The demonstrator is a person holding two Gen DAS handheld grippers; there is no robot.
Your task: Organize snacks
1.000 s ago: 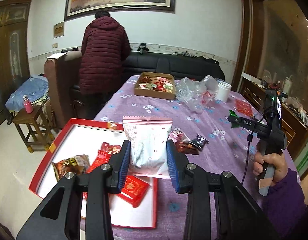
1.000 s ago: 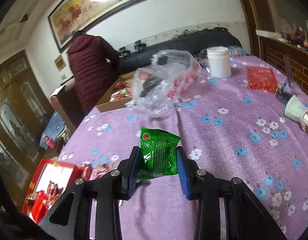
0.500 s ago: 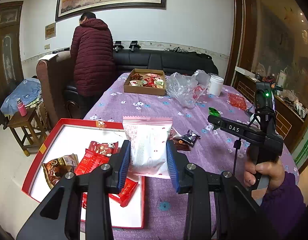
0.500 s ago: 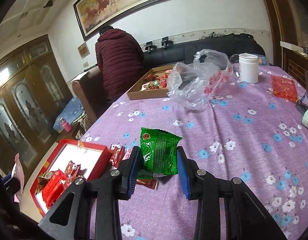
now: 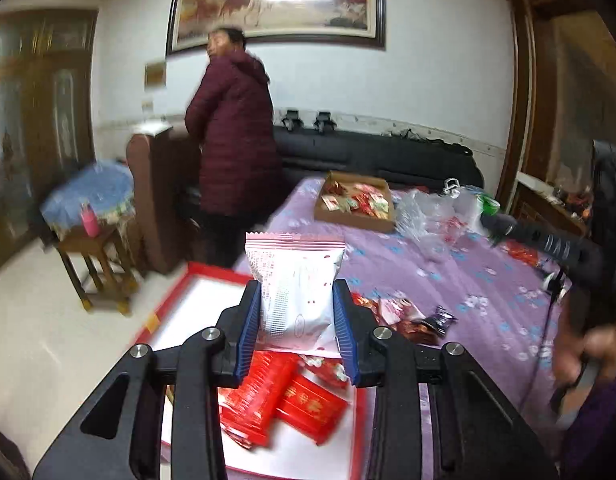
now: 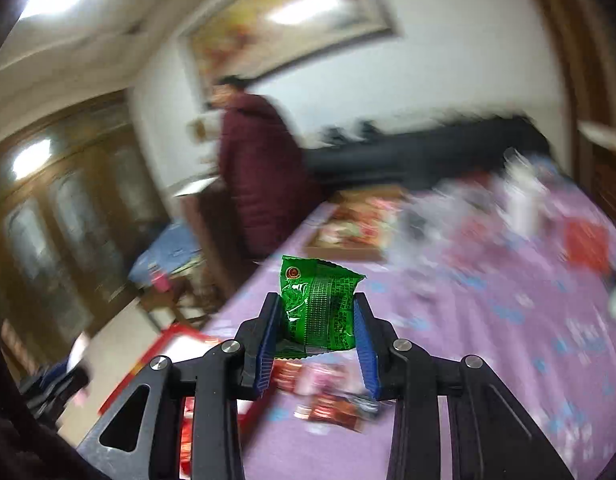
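My left gripper (image 5: 296, 312) is shut on a white and pink snack packet (image 5: 294, 284), held upright above the red tray (image 5: 176, 292) at the table's near left corner. Red snack packets (image 5: 284, 396) lie in that tray below the jaws. My right gripper (image 6: 315, 320) is shut on a green snack packet (image 6: 317, 308), lifted over the purple flowered tablecloth (image 6: 487, 340). The right gripper (image 5: 487, 216) also shows at the right of the left wrist view, a hand (image 5: 587, 356) on its handle. Loose snacks (image 5: 407, 316) lie between tray and table middle.
A brown cardboard box (image 5: 355, 204) of snacks and a crumpled clear plastic bag (image 5: 431, 216) sit at the table's far end. A person in a dark red coat (image 5: 236, 160) stands by the armchair left of the table. A small wooden stool (image 5: 96, 264) stands on the floor.
Both grippers rose and swung left with their packets still held; the right one moved more and its view is now blurred. The person in the red coat turned sideways.
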